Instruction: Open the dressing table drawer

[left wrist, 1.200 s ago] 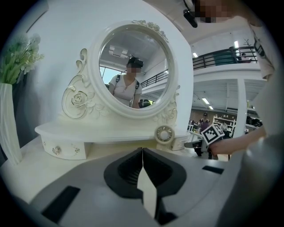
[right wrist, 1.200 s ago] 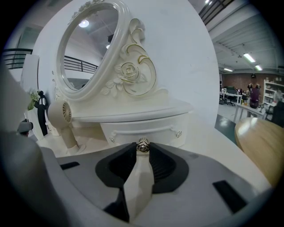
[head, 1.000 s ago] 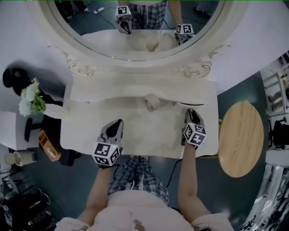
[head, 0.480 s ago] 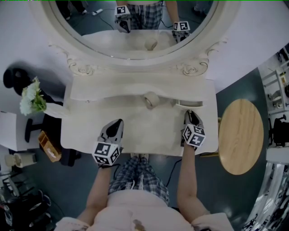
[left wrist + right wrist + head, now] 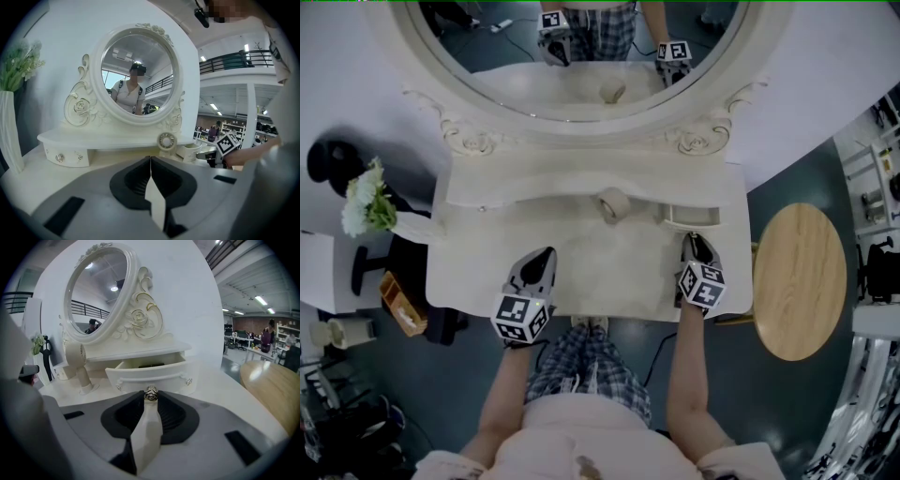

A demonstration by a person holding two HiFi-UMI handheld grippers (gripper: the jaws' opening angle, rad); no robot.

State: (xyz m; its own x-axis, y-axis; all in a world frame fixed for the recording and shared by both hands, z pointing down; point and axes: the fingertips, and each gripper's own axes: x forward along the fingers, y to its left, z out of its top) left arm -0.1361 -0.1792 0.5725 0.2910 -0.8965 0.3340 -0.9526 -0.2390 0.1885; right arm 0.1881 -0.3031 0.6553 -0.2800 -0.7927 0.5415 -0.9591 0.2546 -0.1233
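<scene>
The cream dressing table (image 5: 609,267) carries a big oval mirror (image 5: 572,56). Its right drawer (image 5: 691,217) stands partly pulled out, and I see into its top (image 5: 140,365) in the right gripper view. My right gripper (image 5: 695,240) is shut on the drawer's small metal knob (image 5: 150,392), which sits pinched between the fingertips. My left gripper (image 5: 546,255) hovers over the tabletop's front left, shut with nothing in it (image 5: 150,161). The left drawer (image 5: 65,155) is closed.
A small round object on a stand (image 5: 614,206) sits at the table's middle back. A round wooden stool (image 5: 802,281) stands to the right. A white vase of flowers (image 5: 366,202) is on the left, with an orange box (image 5: 401,302) below it.
The right gripper has drawn back toward the person with the knob, and the right drawer has slid further out. The left gripper has stayed put.
</scene>
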